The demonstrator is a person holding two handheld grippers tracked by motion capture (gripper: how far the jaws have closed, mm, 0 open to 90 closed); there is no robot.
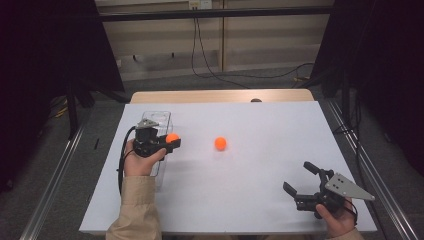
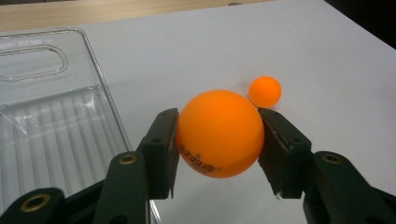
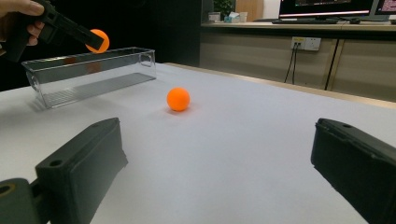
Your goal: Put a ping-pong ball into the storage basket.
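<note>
The left gripper point(image 2: 219, 135) has its jaws closed on a ball point(image 2: 219, 133), one pad on each side at the widest part, so the round shell cannot roll out. The grip is across the middle and the ball stands clear of the table, carried rather than pushed. In the high view this gripper point(image 1: 172, 141) hangs just beside the long right wall of the bin point(image 1: 159, 120), at about the height of its rim; that looks like the stance for swinging the ball over the wall and letting it fall inside. The bin is clear, long and narrow, ribbed on the floor, and nothing lies in it that I can see.

A second ball point(image 1: 220, 143) rests on the white table point(image 1: 260, 190) to the right of the bin, well apart from it and near the middle of the sheet, probably next in line.

The right gripper point(image 1: 298, 184) waits far to the right of the bin near the front edge, its jaws spread wide with nothing between them, likely kept clear while the left one works
</note>
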